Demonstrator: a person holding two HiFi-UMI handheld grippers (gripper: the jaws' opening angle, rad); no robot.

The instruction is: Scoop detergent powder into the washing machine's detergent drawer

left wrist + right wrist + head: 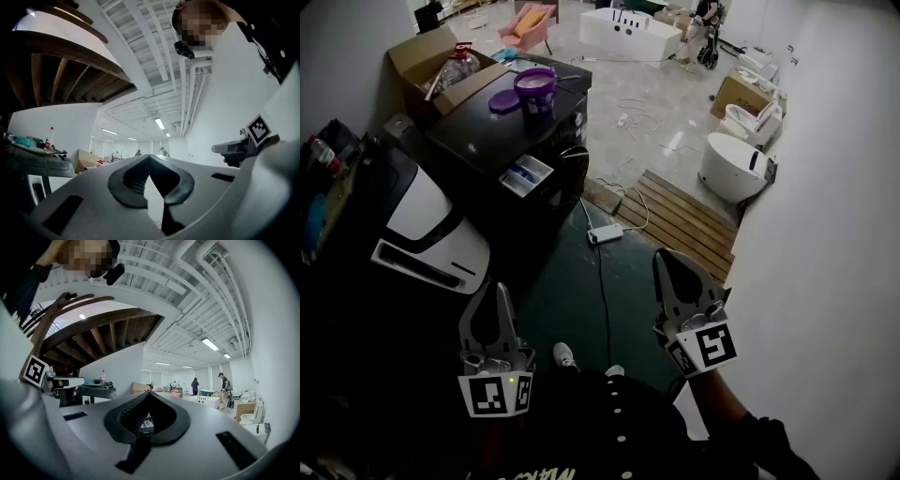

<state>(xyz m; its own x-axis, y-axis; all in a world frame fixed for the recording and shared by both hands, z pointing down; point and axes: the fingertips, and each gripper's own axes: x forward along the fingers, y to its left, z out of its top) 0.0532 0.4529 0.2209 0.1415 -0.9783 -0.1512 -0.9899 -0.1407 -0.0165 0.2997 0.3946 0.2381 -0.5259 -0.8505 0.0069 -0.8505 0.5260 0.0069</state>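
A black washing machine (pixel 502 141) stands ahead to the left, its detergent drawer (pixel 525 175) pulled open with white and blue compartments. On its top sit a purple tub (pixel 535 86) and a purple lid (pixel 503 101) beside it. My left gripper (pixel 499 287) is low in the head view, shut and empty, well short of the machine. My right gripper (pixel 667 255) is level with it to the right, also shut with nothing held. In the left gripper view the left gripper (pixel 149 158) shows its tips meeting. In the right gripper view the right gripper (pixel 149 393) is likewise closed.
An open cardboard box (pixel 427 61) sits behind the machine. A white appliance (pixel 431 230) stands at the left. A power strip (pixel 606 233) and cable lie on the dark floor, with a wooden pallet (pixel 680 211) beyond. White toilets (pixel 736 167) line the right wall.
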